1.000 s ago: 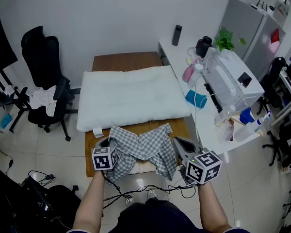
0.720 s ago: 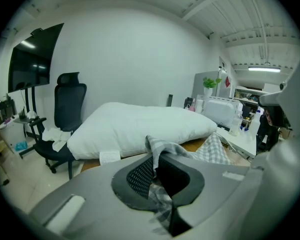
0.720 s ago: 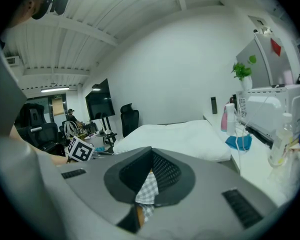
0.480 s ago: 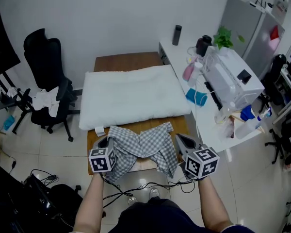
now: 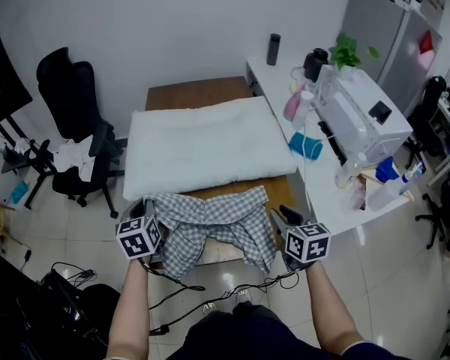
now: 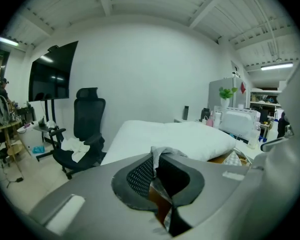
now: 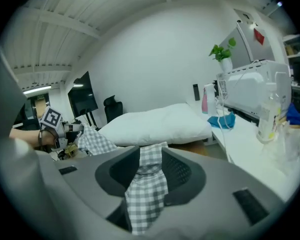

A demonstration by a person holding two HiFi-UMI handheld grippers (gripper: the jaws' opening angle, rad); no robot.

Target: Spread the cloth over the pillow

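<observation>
A grey checked cloth (image 5: 217,220) hangs bunched over the near end of the brown table (image 5: 195,94), between my two grippers. The white pillow (image 5: 202,145) lies across the table beyond it. My left gripper (image 5: 146,210) is shut on the cloth's left corner, and a fold of the cloth (image 6: 162,151) pokes out between its pads. My right gripper (image 5: 281,216) is at the cloth's right edge. Its jaws are opening, and a strip of the cloth (image 7: 147,189) lies loosely between them with a gap beside it. The pillow (image 7: 155,121) is ahead of both.
A black office chair (image 5: 75,118) with white fabric on it stands left of the table. A white counter (image 5: 322,171) on the right carries bottles, a blue rag (image 5: 305,147) and a white appliance (image 5: 360,118). Cables (image 5: 210,306) lie on the floor near the person's feet.
My left gripper has moved left and slightly toward the person, pulling the cloth wider across the table's near end. The right gripper has shifted a little nearer the person.
</observation>
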